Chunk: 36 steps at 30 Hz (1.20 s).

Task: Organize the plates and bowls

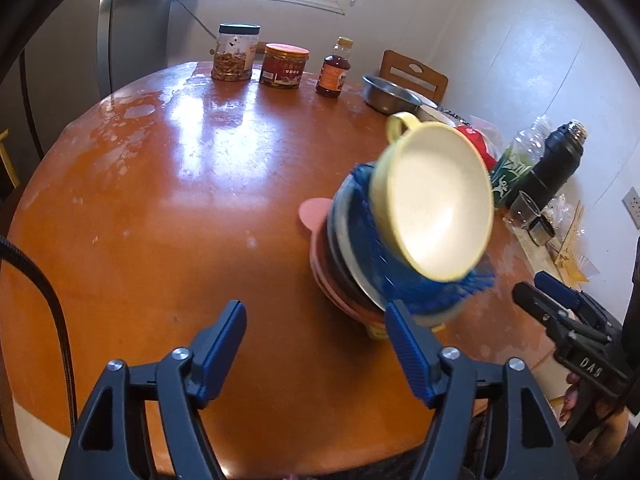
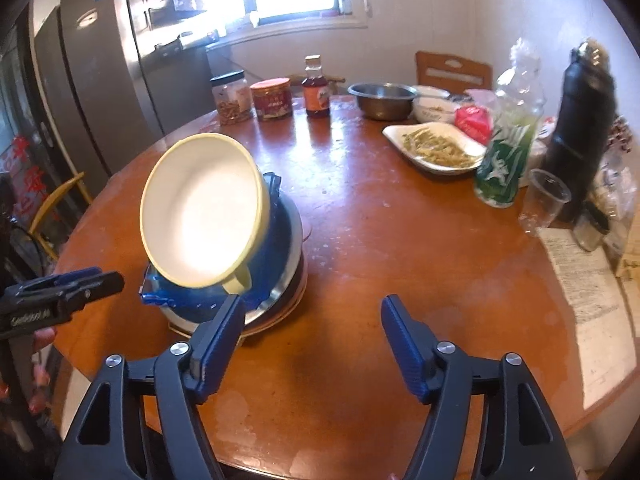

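1. The stack (image 1: 360,264) stands on the tabletop (image 1: 160,200), toward the person's side and right of centre in the left view. At the base are pink plates (image 1: 316,210), then a steel dish, a blue bowl (image 1: 376,256), and a yellow cup (image 1: 432,200) with a handle on top.

2. Most stacking looks done: these pieces already sit in 1 pile. I judge the last step unfinished, because the cup does not lie flat.

3. The cup is tipped hard. Its open mouth faces up and toward the cameras, not the ceiling, so its axis leans well off upright. Its handle sticks out on the window side in the left view and on the near side in the right view. It seems to rest only on the blue bowl's rim; it may slide or roll off.

4. The left gripper (image 1: 316,312) has its fingers wide apart and holds nothing. Its right finger shows just in front of the stack's base; whether it touches I cannot tell.

5. The right gripper (image 2: 312,308) is also spread wide and empty, with bare tabletop between its fingers. Its left finger overlaps the stack's base in the view.

6. Left over, by my guess: a steel bowl (image 2: 382,100), a white bowl behind it and a plate of food (image 2: 434,146) remain at the far edge, well apart from the pile.
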### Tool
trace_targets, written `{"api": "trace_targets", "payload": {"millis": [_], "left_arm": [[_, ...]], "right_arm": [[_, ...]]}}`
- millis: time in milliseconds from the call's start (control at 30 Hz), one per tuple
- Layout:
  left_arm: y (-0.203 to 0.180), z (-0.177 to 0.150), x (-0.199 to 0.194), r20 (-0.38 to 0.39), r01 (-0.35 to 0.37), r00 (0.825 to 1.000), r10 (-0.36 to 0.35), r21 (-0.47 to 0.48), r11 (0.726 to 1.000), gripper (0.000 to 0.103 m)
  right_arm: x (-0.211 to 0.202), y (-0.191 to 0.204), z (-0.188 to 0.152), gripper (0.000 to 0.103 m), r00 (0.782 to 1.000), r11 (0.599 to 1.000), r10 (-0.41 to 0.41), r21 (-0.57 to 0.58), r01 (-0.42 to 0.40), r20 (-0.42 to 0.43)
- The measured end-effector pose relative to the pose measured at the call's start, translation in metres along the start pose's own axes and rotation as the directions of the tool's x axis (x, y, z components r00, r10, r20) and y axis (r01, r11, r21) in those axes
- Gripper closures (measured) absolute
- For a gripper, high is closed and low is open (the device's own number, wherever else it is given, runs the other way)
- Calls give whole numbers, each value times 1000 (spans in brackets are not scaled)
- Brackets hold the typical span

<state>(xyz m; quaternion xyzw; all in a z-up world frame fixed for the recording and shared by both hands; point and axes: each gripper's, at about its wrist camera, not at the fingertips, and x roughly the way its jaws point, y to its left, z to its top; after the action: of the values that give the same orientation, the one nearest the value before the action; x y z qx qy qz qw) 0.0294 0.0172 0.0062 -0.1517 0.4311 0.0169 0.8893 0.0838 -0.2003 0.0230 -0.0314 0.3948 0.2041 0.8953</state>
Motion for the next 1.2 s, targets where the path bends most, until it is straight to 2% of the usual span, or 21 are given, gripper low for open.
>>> {"api": "trace_targets", "payload": {"millis": [233, 433, 567, 733, 1200], "left_arm": [[-18, -28, -16, 42, -25, 999, 25, 5, 1000, 25], [-30, -45, -25, 27, -19, 999, 19, 29, 999, 24], [-33, -50, -25, 23, -29, 999, 28, 28, 999, 24], [-32, -54, -27, 34, -45, 998, 44, 20, 999, 24], [-33, -58, -18, 2, -71, 998, 70, 18, 997, 24]], "right_arm": [[-16, 17, -28, 27, 999, 999, -31, -17, 31, 18], [-23, 31, -46, 27, 1000, 1000, -5, -29, 5, 23], [-26, 34, -49, 26, 999, 1000, -2, -25, 3, 42], [-25, 35, -51, 26, 999, 1000, 8, -20, -7, 37], [-19, 30, -55, 25, 999, 999, 34, -6, -34, 27]]}}
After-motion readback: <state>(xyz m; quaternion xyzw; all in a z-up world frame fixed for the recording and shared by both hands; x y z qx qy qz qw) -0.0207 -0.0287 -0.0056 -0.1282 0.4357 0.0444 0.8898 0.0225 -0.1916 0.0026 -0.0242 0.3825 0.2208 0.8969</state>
